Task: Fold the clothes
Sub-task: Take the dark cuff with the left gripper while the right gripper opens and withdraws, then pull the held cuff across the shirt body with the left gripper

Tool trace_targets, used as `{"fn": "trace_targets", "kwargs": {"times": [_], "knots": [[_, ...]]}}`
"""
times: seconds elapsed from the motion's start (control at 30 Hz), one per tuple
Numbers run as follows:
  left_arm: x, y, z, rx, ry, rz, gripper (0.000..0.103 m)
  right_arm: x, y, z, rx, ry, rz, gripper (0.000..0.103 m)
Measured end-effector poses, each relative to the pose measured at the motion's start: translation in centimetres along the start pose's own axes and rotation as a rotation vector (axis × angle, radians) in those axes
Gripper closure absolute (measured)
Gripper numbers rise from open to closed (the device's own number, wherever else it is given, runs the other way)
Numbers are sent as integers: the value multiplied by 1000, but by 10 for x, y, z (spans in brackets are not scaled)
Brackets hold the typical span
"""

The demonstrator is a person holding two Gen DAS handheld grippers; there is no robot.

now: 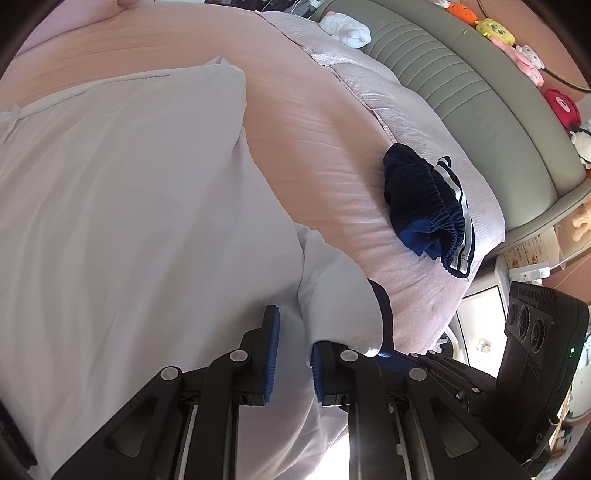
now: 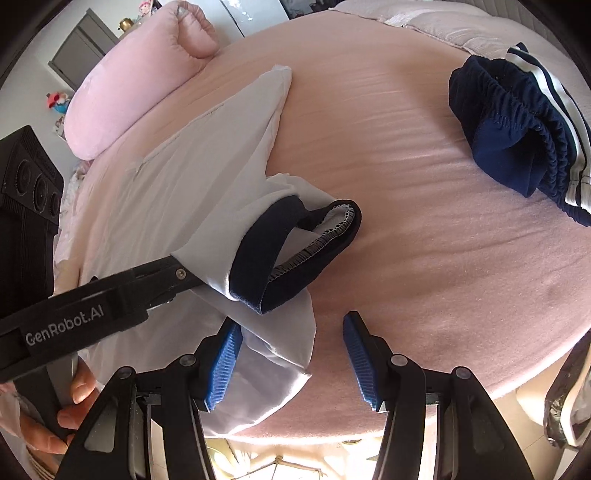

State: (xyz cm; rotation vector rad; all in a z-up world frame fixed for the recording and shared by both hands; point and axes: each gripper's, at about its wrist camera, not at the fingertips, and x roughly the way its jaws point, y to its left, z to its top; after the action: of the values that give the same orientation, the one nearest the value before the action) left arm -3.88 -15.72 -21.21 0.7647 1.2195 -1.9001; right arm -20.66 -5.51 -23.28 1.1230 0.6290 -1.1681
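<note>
A white shirt [image 1: 129,221] lies spread on the pink bed sheet [image 1: 314,129]. Its sleeve ends in a navy cuff [image 2: 295,251], which is lifted and folded over. My left gripper [image 1: 295,332] is shut on the white sleeve cloth just behind the cuff. In the right wrist view the left gripper [image 2: 184,273] comes in from the left, clamped on the shirt [image 2: 207,177]. My right gripper [image 2: 291,321] stands open just below the cuff. A fold of white cloth lies by its left pad [image 2: 225,354], and the pads do not press on it.
Crumpled navy shorts with white stripes [image 2: 517,122] lie on the sheet [image 2: 424,240] to the right. A pink pillow [image 2: 129,92] sits at the far left, and a grey padded headboard [image 1: 461,92] carries plush toys [image 1: 495,31]. A hand [image 2: 74,406] holds the left gripper's handle.
</note>
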Motion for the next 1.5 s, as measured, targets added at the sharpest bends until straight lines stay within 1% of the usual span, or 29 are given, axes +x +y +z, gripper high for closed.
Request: {"fn": "trace_targets", "kwargs": {"times": [0.17,0.27,0.4,0.43,0.47,0.5,0.57,0.6,0.67,0.73,0.83,0.97,1.03,1.17,1.27,1.33,1.37,1.4,1.43,1.47,1.5], "knots": [[-3,9,1,-28,10,-28,89,-5,-7,-2,61,-18,34,47],[-5,11,1,-29,13,-35,89,-8,-9,-5,88,-34,61,47],[-7,9,-3,-11,10,-20,89,-10,-11,-7,106,-71,85,49],[-7,9,-3,-11,8,-16,89,-9,-10,-8,101,-68,84,54],[-7,10,-4,-15,6,-15,89,-9,-6,-10,90,-60,85,67],[-6,12,-5,-24,7,-17,89,-6,-2,-11,78,-47,79,77],[-5,17,-6,-46,12,-21,89,-3,0,-15,73,-14,27,88],[-5,20,-7,-52,15,-11,87,-1,1,-16,71,3,1,89],[-7,23,-9,-40,4,23,87,-3,-2,-19,111,24,-17,92],[-12,27,-11,-44,-4,39,87,-3,-2,-19,127,44,-36,92],[-18,39,-13,-94,-10,39,87,-3,0,-20,123,56,-56,92],[-22,57,-19,-151,0,78,87,-4,1,-23,122,62,-65,92],[-25,62,-23,-164,-6,73,87,-4,2,-24,116,65,-66,92],[-31,58,-27,-142,-8,101,87,-7,0,-26,108,62,-58,92],[-33,53,-24,-128,11,97,87,-9,-1,-28,106,62,-54,92],[-36,53,-21,-145,29,84,80,-10,1,-29,95,65,-59,92],[-39,52,-19,-154,31,64,69,-10,2,-29,91,66,-63,92],[-46,49,-16,-152,17,47,49,-11,3,-30,87,66,-67,92],[-52,45,-14,-144,0,31,38,-7,10,-26,78,65,-72,92],[-59,40,-11,-113,-31,25,27,-2,18,-23,69,64,-76,92],[-66,34,-8,-81,-60,21,26,3,26,-19,59,62,-80,92]]}}
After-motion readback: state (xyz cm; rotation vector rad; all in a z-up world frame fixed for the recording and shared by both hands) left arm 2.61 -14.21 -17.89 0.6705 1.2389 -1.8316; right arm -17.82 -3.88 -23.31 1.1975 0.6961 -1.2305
